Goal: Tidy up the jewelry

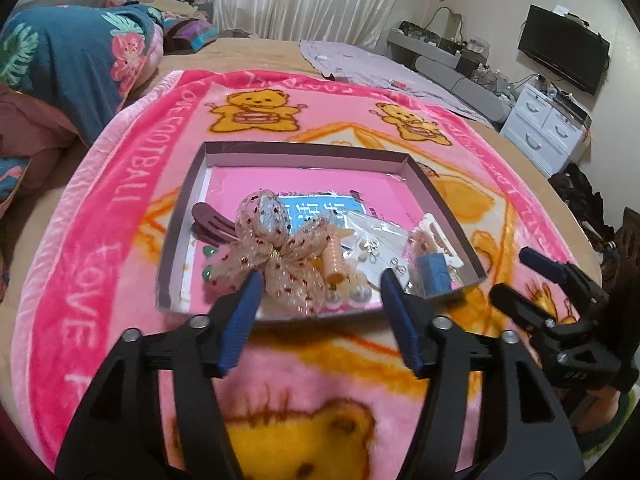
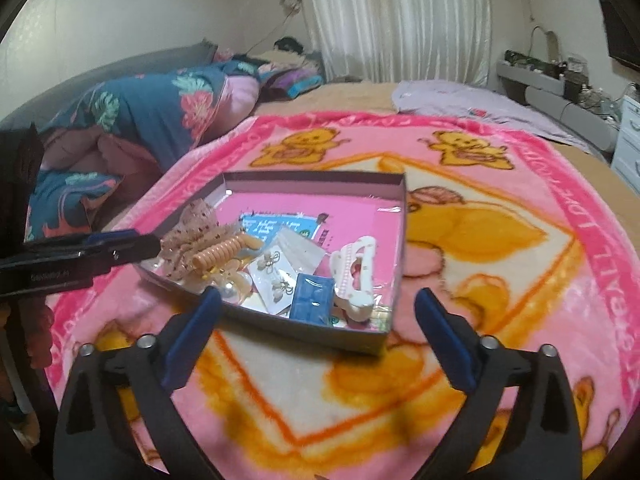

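Shallow cardboard tray [image 1: 182, 216] on a plush pink bear-print blanket [image 1: 132, 184] on a bed; inside, crowded toward the near edge: sheer spotted bow [image 1: 276, 256], ribbed peach coil [image 2: 218, 254] lying slantwise, white claw clip [image 2: 356, 276], blue box [image 2: 312, 296], carded earrings [image 2: 276, 276]; left gripper [image 1: 318, 286] spread over the near rim; right gripper [image 2: 318, 312] spread wide, just short of the tray corner.

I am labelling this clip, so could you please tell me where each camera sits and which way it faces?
Left wrist: on the left gripper, facing the tray's near edge; its own open fingers show, and the right gripper at right.
Right wrist: on the right gripper, facing the tray's near corner; its own open fingers show, and the left gripper at left.
Shared: tray, lace bow, blue box, bear blanket.
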Motion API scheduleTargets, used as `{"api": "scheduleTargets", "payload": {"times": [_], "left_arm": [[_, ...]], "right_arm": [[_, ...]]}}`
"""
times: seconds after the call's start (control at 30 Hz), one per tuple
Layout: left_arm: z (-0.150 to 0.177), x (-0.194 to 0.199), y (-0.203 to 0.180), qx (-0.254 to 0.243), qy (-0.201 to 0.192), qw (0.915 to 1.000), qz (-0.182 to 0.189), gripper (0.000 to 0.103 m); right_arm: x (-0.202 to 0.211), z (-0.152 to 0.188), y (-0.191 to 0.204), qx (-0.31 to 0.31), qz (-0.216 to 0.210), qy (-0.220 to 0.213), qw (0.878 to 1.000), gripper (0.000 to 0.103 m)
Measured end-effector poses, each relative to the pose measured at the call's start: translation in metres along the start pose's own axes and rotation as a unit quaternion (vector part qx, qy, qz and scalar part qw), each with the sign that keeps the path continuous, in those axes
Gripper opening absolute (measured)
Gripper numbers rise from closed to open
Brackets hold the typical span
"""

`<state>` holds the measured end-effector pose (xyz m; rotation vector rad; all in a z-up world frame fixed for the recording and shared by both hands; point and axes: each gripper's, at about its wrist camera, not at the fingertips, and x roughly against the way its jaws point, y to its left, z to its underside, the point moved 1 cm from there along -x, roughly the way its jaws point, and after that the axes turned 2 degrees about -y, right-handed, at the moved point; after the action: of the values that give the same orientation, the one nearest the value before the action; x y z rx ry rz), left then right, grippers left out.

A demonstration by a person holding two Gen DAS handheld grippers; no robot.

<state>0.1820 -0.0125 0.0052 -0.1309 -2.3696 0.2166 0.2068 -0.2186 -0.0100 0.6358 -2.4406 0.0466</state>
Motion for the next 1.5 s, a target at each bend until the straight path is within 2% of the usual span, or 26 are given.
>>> {"api": "scheduleTargets", "payload": {"times": [0.1,0.33,0.37,0.9,1.17,1.5], "left_arm": [[0.006,0.013,-0.002,-0.005,-0.007,1.0000,-0.003,0.063],[0.023,0.034,-0.004,-0.010,-0.016,0.9998,-0.012,0.091],[0.027,0.037,-0.004,-0.010,-0.018,0.9997,-0.014,0.093],[0.061,0.065,0.004,-0.006,-0.048,0.9980,-0.039,0.093],[0.076,0.068,0.006,0.003,-0.043,0.9985,-0.032,0.093],[0.082,0.072,0.005,0.001,-0.045,0.9986,-0.027,0.093]], "right_arm": [[0.015,0.000,0.002,0.000,0.003,-0.015,1.000,0.099],[0.044,0.007,0.012,0.003,-0.002,-0.031,1.000,0.099],[0.047,0.009,0.015,0.005,-0.002,-0.032,0.999,0.099],[0.077,0.038,0.025,-0.015,0.013,-0.049,0.999,0.099],[0.084,0.054,0.029,-0.011,0.017,-0.041,0.999,0.099],[0.091,0.060,0.034,-0.004,0.020,-0.062,0.998,0.099]]}}
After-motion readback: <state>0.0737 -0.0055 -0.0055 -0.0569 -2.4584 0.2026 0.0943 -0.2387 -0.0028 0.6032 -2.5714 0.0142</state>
